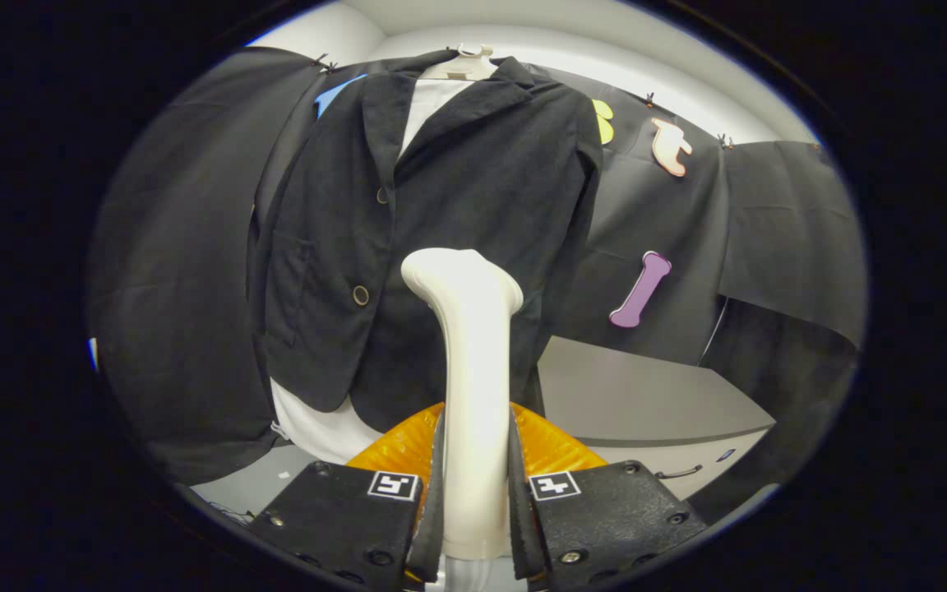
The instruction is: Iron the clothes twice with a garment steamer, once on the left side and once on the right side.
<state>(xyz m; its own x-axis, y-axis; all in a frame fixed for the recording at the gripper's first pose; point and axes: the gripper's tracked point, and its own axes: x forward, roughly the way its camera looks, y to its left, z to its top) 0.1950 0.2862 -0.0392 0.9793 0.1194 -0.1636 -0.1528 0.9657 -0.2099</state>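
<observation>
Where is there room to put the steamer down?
The gripper is shut on the cream plastic garment steamer. Bare room: the flat grey cabinet top, beyond the fingers, beside the hanging black jacket. It is crowded straight ahead, where the jacket hangs.

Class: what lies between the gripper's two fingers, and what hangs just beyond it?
In the gripper view, the gripper is shut on the garment steamer; the black jacket hangs just beyond.

Soft, even light came from above, where the white wall (687, 90) looked brightest. The dark jacket (457, 205) showed little detail in its folds. The white steamer (473, 395) shone a bit. Straight lines bent near the edges. Nothing looked blurry.
</observation>
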